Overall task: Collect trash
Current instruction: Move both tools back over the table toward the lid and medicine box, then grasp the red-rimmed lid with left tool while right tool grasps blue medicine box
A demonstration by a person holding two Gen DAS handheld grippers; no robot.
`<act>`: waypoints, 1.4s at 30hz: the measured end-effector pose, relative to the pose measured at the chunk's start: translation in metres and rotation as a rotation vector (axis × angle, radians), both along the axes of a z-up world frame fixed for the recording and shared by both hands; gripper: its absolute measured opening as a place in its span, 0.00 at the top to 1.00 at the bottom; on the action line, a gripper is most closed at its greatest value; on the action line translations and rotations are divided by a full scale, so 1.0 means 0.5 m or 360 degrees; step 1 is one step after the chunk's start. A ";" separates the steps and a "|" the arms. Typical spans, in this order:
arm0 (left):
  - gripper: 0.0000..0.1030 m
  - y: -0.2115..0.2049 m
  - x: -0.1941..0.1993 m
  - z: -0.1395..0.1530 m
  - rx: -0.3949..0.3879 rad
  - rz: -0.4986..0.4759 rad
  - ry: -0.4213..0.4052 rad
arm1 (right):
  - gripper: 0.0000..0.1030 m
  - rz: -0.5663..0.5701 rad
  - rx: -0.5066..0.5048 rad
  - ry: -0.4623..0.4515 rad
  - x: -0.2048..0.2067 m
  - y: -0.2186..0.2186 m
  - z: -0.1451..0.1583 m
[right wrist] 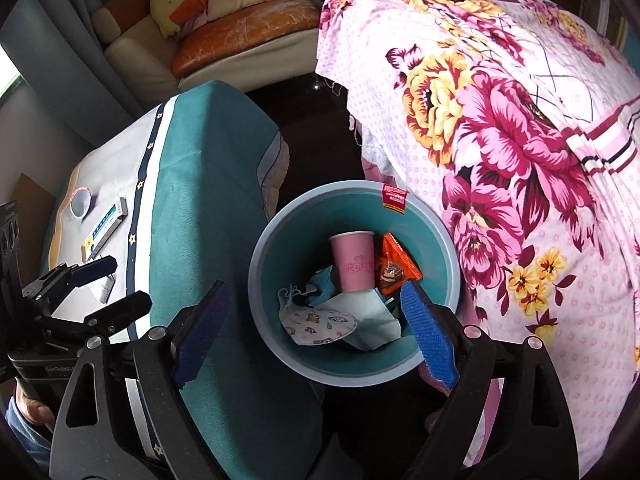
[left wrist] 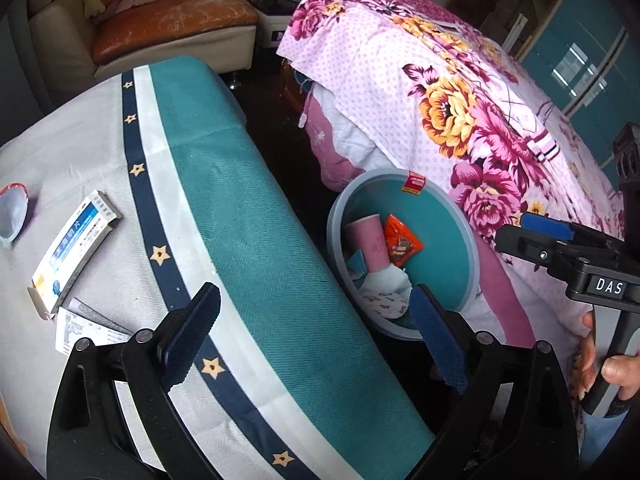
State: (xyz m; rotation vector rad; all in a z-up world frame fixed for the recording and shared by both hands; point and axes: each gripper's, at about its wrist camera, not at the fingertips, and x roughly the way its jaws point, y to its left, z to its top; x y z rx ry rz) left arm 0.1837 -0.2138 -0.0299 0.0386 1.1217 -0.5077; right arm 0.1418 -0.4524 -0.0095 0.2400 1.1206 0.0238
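Observation:
A round blue bin (right wrist: 436,236) (left wrist: 464,248) stands on the floor between the table and the bed. Inside lie a pink paper cup (right wrist: 354,262) (left wrist: 366,240), an orange snack wrapper (right wrist: 396,266) (left wrist: 400,240), a patterned face mask (right wrist: 318,324) and crumpled paper (right wrist: 370,316). My right gripper (right wrist: 316,332) hovers over the bin, open and empty. My left gripper (left wrist: 316,334) is open and empty above the table's right edge. On the table lie a blue-and-white medicine box (left wrist: 76,248) (right wrist: 106,228), a leaflet (left wrist: 84,328) and a round foil lid (left wrist: 12,216) (right wrist: 80,204).
The table wears a grey and teal cloth (left wrist: 248,208) with a star-trimmed navy band. A bed with a pink floral cover (left wrist: 460,112) (right wrist: 520,140) flanks the bin on the right. A worn sofa with cushions (left wrist: 168,20) (right wrist: 240,28) stands at the back. Dark floor lies between.

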 end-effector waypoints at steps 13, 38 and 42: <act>0.06 0.223 0.002 0.017 0.0003 0.0244 -0.0047 | 0.19 0.0286 -0.0077 0.0049 0.056 0.210 0.027; 0.06 0.669 0.080 -0.062 0.0077 0.0668 -0.0013 | 0.19 0.0619 0.0070 0.0418 0.264 0.663 -0.094; 0.06 0.700 0.103 -0.063 0.0083 0.0685 -0.0024 | 0.19 0.0565 0.0153 0.0455 0.299 0.690 -0.106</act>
